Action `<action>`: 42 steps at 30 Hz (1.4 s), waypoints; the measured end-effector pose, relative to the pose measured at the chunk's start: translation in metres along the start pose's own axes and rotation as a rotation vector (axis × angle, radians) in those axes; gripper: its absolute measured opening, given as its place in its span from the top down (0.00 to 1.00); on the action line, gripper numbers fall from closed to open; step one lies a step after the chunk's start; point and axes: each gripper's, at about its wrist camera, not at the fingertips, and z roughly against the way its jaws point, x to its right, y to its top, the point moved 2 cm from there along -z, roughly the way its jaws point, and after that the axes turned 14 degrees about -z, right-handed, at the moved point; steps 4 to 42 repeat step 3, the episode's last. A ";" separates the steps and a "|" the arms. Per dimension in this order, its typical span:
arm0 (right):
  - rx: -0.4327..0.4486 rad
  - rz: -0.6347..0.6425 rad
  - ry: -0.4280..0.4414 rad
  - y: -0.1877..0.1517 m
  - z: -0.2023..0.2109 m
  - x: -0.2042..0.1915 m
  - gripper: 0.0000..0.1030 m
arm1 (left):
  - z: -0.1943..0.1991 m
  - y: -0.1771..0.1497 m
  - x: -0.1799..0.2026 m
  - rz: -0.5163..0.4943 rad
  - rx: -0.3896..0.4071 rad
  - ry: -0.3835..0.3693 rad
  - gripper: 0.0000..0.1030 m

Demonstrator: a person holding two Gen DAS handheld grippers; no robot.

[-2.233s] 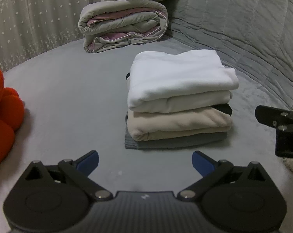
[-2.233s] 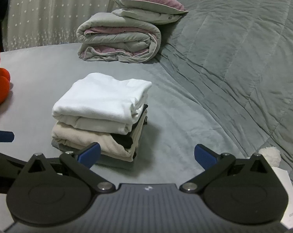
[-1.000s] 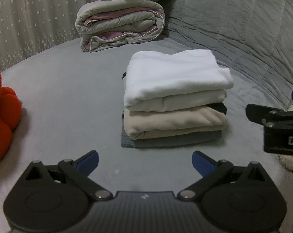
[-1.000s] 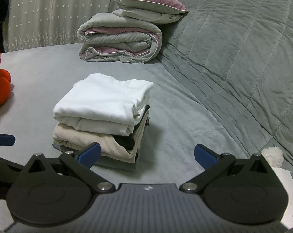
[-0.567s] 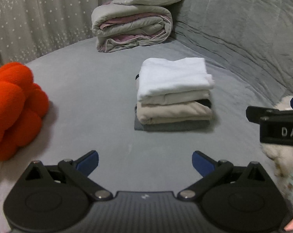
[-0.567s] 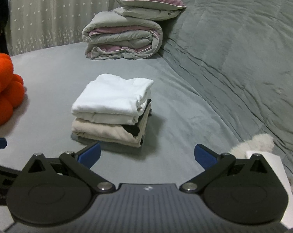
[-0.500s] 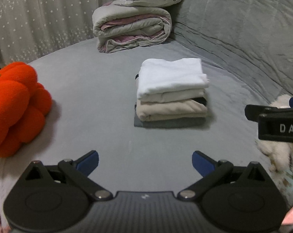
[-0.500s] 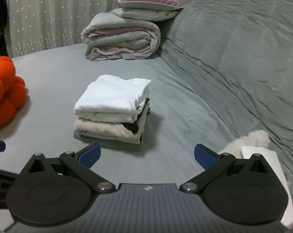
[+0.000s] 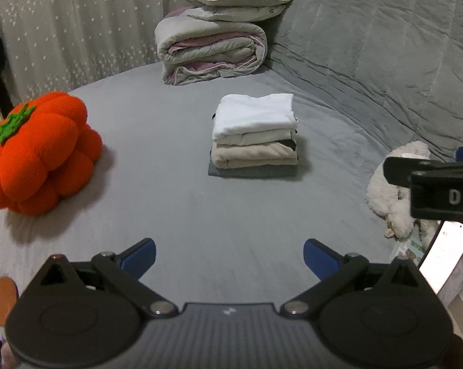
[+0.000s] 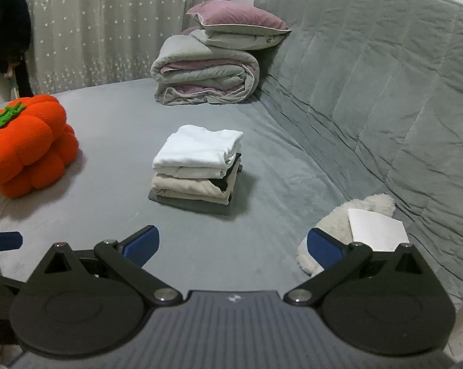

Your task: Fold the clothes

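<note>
The stack of folded clothes [image 9: 253,136] hides most of a black garment [image 9: 289,144], only its edge showing. In the left wrist view the right gripper [image 9: 431,181] is cut off by the frame edge, its lettering incomplete. A white card [image 10: 375,230] covers part of the fluffy toy [image 10: 332,224]. The phone [image 9: 446,256] screen is too washed out to read

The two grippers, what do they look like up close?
Both match: the left gripper and right gripper have blue fingertip pads on black linkage arms, round black discs either side, and a ribbed grey body with a small white logo. White letters "DA" mark the right gripper's side.
</note>
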 end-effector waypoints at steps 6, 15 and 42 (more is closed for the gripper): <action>-0.007 0.014 0.002 -0.003 0.008 0.001 0.00 | 0.005 -0.006 0.001 0.015 -0.012 0.004 0.01; -0.007 0.014 0.002 -0.003 0.008 0.001 0.00 | 0.005 -0.006 0.001 0.015 -0.012 0.004 0.01; -0.007 0.014 0.002 -0.003 0.008 0.001 0.00 | 0.005 -0.006 0.001 0.015 -0.012 0.004 0.01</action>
